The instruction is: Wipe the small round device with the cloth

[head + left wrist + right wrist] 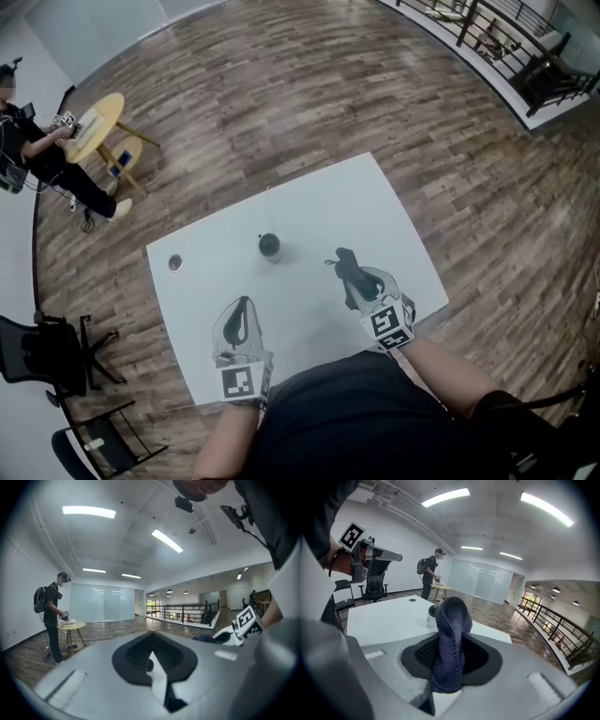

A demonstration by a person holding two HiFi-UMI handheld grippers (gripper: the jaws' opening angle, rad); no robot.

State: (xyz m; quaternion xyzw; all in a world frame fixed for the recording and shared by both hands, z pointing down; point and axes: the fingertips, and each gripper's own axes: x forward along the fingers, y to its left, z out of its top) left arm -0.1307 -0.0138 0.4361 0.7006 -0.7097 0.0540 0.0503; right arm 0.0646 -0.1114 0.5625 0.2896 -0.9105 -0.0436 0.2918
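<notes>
White surface on a wood floor, big open room with ceiling strip lights.

The small round device stands upright near the middle of the surface, dark on top and pale at the base. Nothing touches it.

The cloth is dark blue knit. It sits right of the device and nearer to you, clear of it and pinched in your right claw. In the right gripper view that claw is closed on the cloth, which bunches up past the tips. The device peeks out behind it on the left, partly hidden.

Your left claw is held on your side of the device, slightly left and well apart from it. In the left gripper view this claw has its jaws together with nothing between them.

A small dark disc lies on the surface left of the device, near the edge.

Far left of the device and off the surface, a person stands at a round yellow table. Black chairs are further round on your near left. A black railing runs far right beyond the device.
</notes>
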